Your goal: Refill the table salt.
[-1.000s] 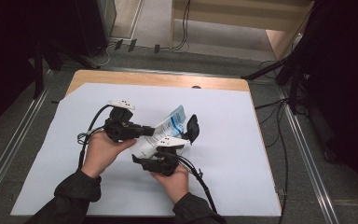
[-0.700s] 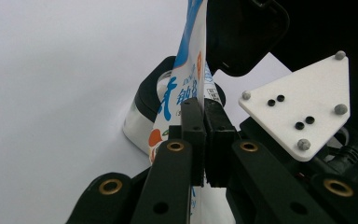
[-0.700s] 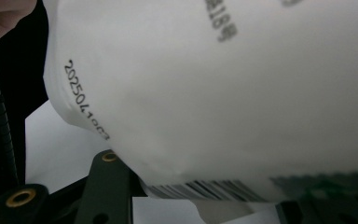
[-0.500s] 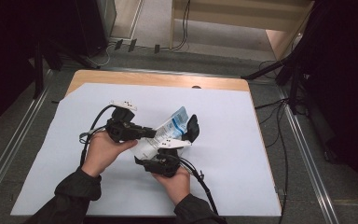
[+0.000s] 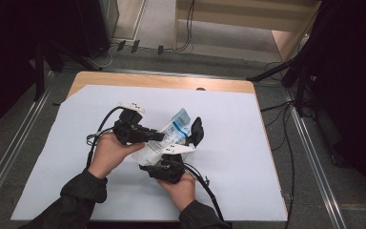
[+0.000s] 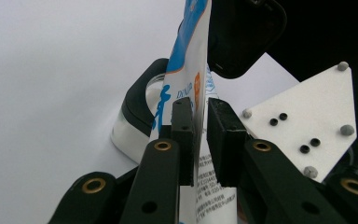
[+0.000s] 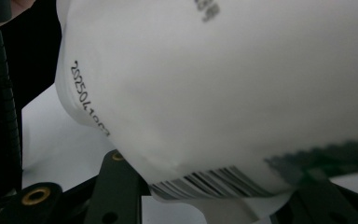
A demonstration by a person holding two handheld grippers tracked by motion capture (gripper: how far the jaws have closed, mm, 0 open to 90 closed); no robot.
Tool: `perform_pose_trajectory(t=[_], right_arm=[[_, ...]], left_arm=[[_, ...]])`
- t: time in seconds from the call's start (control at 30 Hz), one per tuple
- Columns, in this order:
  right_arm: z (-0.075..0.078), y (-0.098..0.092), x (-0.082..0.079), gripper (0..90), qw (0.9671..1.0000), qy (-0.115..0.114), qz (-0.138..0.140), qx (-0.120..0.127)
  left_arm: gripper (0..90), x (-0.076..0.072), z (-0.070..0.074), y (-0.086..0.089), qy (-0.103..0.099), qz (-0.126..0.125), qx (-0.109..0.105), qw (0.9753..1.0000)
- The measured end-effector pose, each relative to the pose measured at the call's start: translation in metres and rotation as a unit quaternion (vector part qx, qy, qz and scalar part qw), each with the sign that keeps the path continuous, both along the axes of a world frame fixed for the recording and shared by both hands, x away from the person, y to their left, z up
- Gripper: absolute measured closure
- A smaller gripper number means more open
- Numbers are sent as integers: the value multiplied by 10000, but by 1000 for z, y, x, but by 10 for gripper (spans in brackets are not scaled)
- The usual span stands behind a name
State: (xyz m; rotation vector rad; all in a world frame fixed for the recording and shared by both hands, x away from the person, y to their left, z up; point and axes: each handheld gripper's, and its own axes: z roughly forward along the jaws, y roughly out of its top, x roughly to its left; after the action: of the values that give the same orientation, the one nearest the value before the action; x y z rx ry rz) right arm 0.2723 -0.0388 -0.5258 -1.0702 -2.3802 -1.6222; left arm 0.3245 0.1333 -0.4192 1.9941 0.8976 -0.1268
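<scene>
between two grippers, one pouch (image 5: 171, 136)

Right tool's (image 5: 183, 150) jaw tips hidden behind the blurred white pouch (image 7: 223, 93).

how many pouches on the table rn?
1. The pouch is mid-table, held above the white sheet: left tool pinches its middle, right tool holds its lower end. None else visible.

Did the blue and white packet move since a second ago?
No. The packet sits in the same place against the table's wooden edge, held between the left gripper and right gripper.
</scene>
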Motion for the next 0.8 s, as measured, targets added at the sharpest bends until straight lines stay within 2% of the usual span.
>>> perform_pose_trajectory(t=[0.33, 0.53, 0.8], right_arm=[[-3, -1, -3, 602, 10000, 48, 15, -44], [-5, -1, -3, 601, 9999, 80, 3, -68], [-5, 1, -5, 601, 9999, 87, 48, -70]], left_arm=[[844, 4, -6, -6, 34, -92, 15, 10000], [891, 3, -6, -4, 57, -172, 60, 9998], [900, 0, -3, 2, 43, -238, 51, 9997]])
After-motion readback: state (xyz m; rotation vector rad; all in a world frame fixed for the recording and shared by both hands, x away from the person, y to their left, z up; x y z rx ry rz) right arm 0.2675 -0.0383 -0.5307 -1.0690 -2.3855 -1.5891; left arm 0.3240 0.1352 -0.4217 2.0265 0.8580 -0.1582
